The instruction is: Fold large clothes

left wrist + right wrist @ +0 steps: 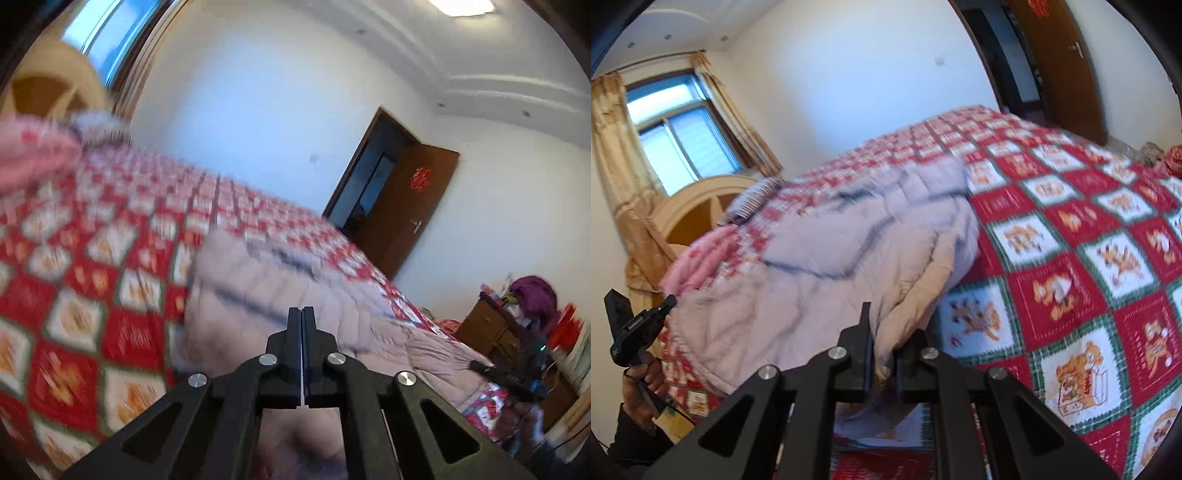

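Observation:
A large pale lilac padded coat (280,295) lies spread on the bed; in the right wrist view (831,258) its beige lining shows at the near edge. My left gripper (302,314) is shut with nothing visible between its fingers, just above the coat's near edge. It also shows in the right wrist view (663,304), held in a hand at the left. My right gripper (882,343) is shut on the coat's edge, fabric bunched between the fingers. It shows in the left wrist view (480,367) at the coat's right end.
The bed has a red, white and green patterned quilt (1071,240). A pink folded blanket (33,155) lies by the headboard (698,206). A brown door (402,214) stands open. A wooden cabinet (491,328) with clutter is at right. A curtained window (676,133) is behind the bed.

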`<state>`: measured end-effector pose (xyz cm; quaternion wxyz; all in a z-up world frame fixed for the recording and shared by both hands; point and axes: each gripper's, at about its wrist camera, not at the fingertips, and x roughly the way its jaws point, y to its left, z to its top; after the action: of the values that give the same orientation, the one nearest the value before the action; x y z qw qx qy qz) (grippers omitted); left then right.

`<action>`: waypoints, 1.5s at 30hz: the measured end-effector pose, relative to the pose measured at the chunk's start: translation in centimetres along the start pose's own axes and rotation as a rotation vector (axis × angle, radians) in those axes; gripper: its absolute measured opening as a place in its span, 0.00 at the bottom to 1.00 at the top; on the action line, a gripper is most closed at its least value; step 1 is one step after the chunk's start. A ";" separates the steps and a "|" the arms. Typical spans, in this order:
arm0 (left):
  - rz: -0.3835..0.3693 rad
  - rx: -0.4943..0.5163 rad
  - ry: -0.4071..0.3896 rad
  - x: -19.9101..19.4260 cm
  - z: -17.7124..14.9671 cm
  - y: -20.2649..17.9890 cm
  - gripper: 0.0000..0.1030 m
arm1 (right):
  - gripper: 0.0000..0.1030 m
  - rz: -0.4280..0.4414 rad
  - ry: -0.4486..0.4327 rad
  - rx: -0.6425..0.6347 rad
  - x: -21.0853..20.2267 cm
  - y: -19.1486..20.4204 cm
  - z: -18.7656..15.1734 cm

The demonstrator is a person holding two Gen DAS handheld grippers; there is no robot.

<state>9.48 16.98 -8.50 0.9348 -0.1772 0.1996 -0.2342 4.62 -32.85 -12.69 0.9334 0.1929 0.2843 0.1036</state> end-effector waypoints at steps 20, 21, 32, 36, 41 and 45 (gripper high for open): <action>0.363 -0.133 0.461 8.4 -9.6 5.1 0.99 | 0.11 -0.002 0.078 0.012 2.1 -1.4 -1.7; 0.375 -0.144 0.480 8.4 -10.0 5.2 0.99 | 0.11 -0.001 0.079 0.014 2.2 -1.4 -1.7; 0.382 -0.128 0.464 6.9 -9.5 3.9 0.18 | 0.11 0.008 0.090 0.022 2.6 -1.6 -2.3; 0.270 -0.131 0.364 4.2 -5.3 1.9 0.11 | 0.11 0.019 0.050 0.029 1.5 -1.2 -1.9; 0.164 -0.091 0.326 2.4 -2.4 -0.6 0.11 | 0.11 0.045 -0.031 0.013 -1.2 0.0 0.2; 0.125 -0.103 0.269 0.8 -0.7 -1.3 0.09 | 0.11 0.082 -0.066 0.042 -2.7 0.4 1.1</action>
<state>9.29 15.38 -8.82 0.9022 -0.1791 0.3452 -0.1868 3.02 -33.64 -10.43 0.9330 0.2272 0.2472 0.1293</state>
